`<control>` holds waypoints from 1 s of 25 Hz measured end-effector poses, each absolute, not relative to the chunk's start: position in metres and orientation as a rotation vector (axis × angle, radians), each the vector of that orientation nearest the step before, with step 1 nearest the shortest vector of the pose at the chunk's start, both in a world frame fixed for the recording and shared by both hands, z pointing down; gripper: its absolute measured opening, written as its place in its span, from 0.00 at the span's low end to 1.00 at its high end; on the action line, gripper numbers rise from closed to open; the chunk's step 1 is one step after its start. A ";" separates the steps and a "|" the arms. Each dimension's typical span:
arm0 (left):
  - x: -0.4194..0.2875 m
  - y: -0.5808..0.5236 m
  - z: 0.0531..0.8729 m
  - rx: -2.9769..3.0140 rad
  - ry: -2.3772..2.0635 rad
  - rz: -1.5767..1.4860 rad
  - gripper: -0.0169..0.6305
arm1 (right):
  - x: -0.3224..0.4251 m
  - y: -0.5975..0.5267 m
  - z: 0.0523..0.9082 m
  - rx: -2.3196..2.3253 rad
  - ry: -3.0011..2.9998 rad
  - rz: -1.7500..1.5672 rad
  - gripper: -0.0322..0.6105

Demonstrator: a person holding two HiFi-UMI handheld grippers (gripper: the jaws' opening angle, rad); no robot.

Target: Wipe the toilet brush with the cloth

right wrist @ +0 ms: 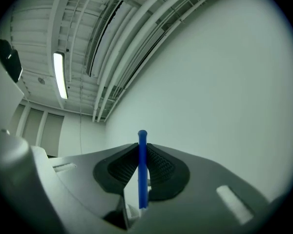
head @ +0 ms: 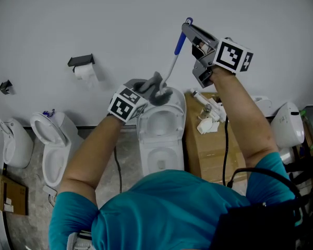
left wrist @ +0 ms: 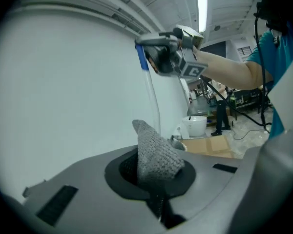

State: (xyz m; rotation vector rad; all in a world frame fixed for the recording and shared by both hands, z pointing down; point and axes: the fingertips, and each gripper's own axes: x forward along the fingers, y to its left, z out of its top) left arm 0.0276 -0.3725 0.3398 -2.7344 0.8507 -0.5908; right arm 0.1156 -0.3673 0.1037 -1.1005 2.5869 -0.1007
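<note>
Toilet brush [head: 173,64] handle is clamped in the raised, upward-tilted right gripper [head: 192,34]; cloth [head: 155,85] is pinched in the lower left gripper [head: 144,94], near the shaft's bottom.

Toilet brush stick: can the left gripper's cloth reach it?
Probably yes. The left gripper holds the cloth right by the toilet brush, its white stick, with nothing between them. The right gripper holds the blue top up in open air.

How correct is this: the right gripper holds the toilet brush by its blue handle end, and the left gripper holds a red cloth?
The cloth in the left gripper is grey, not red; the left gripper view shows it. The right gripper holds the toilet brush by its blue handle end.
</note>
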 end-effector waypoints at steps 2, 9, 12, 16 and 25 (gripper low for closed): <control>0.026 -0.372 0.296 -2.594 0.901 -0.504 0.05 | 0.116 -0.377 0.118 -1.212 2.594 -0.103 0.13; 0.071 -0.338 0.202 -2.104 0.780 -0.499 0.05 | 0.090 -0.384 0.158 -1.297 2.657 -0.185 0.13; 0.081 -0.340 0.208 -2.022 0.763 -0.563 0.05 | 0.079 -0.379 0.161 -1.271 2.687 -0.186 0.13; 0.085 -0.346 0.214 -1.962 0.792 -0.604 0.05 | 0.076 -0.375 0.163 -1.268 2.711 -0.181 0.13; 0.091 -0.351 0.247 -1.876 0.745 -0.695 0.05 | 0.087 -0.382 0.160 -1.253 2.668 -0.215 0.13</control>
